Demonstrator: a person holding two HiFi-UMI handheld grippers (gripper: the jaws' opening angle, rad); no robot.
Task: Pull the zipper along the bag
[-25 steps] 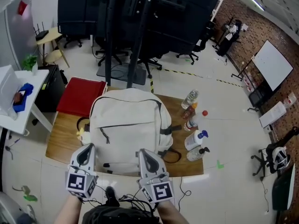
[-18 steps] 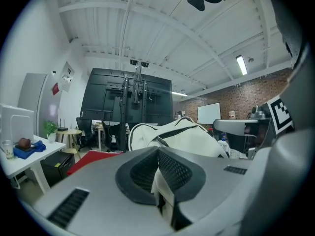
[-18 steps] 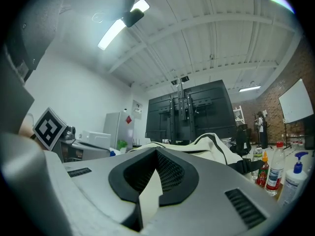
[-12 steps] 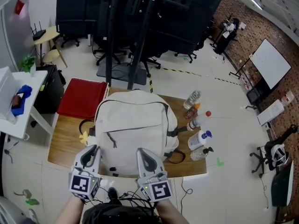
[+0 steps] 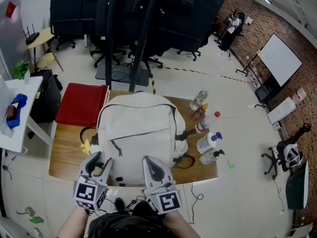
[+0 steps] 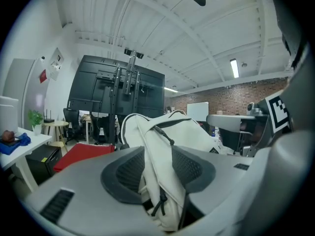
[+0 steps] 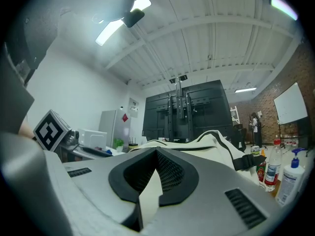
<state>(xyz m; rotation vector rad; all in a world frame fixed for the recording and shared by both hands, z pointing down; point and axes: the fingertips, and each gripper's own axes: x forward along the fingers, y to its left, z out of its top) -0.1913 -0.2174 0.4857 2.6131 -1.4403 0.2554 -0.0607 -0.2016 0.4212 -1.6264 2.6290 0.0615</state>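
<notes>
A cream backpack [image 5: 138, 133] lies flat on the wooden table [image 5: 67, 155], with dark zipper lines across its front pocket and round its top. My left gripper [image 5: 99, 163] is at the bag's near left corner. Its jaws are opening, and a fold of bag fabric with a black zipper pull [image 6: 160, 208] lies loose between them. My right gripper [image 5: 151, 165] sits at the bag's near edge. In the right gripper view it [image 7: 156, 154] is shut, with cream bag fabric [image 7: 147, 191] between its pads.
Several bottles [image 5: 200, 100] and a spray bottle [image 5: 205, 143] stand along the table's right side beside a black strap loop [image 5: 183, 161]. A red mat [image 5: 81, 104] lies at the back left, and a yellow object [image 5: 86, 146] next to the bag. Office chairs stand beyond.
The left gripper's jaws have spread apart at the bag's near left corner. The right gripper stays shut in the same place. The head view has shifted slightly.
</notes>
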